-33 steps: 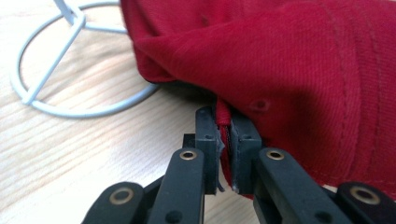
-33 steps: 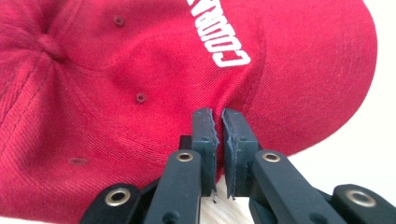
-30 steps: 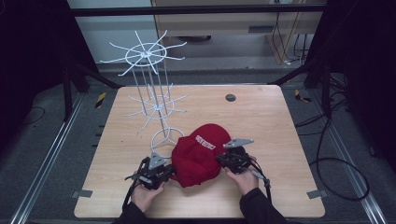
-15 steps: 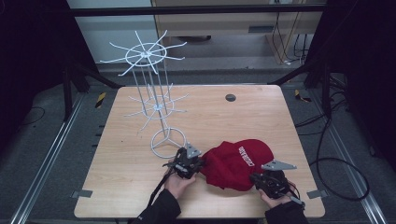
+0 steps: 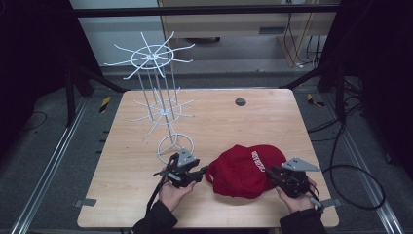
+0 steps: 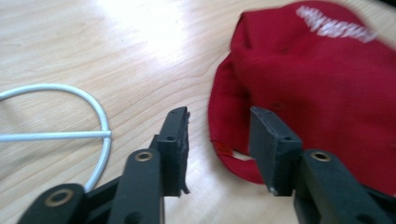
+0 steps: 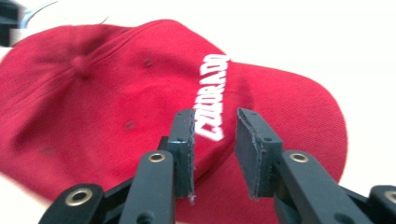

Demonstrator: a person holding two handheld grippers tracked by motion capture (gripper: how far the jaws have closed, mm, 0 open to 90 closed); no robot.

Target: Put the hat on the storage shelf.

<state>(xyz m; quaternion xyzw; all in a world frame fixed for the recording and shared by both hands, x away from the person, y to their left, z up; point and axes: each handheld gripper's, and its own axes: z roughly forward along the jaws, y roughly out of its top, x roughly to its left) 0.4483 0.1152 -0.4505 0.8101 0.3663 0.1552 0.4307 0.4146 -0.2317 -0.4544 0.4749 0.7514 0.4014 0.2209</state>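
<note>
1. Red cap, soft cotton, lying crown up on the near right part of the desk, between the two hands.
2. White stitched lettering across the front, reading "COLORADO" in the right gripper view; small button on top of the crown, stitched eyelets around it.
3. Brim turned toward the right gripper, curved and flat on the wood; back rim with a small tag turned toward the left gripper.
4. Left gripper just beside the cap's back rim, fingers apart after just opening, nothing pressed between them; cloth close by the right-hand finger in the left gripper view, contact impossible to tell.
5. Right gripper at the brim side, fingers apart after just opening, poised over the brim near the lettering, no squeeze on the cloth.
6. White wire rack standing upright on the desk's left half, ring base near the left gripper, apart from the cap.
7. Small dark round disc toward the far edge of the desk, well apart from everything else.
</note>
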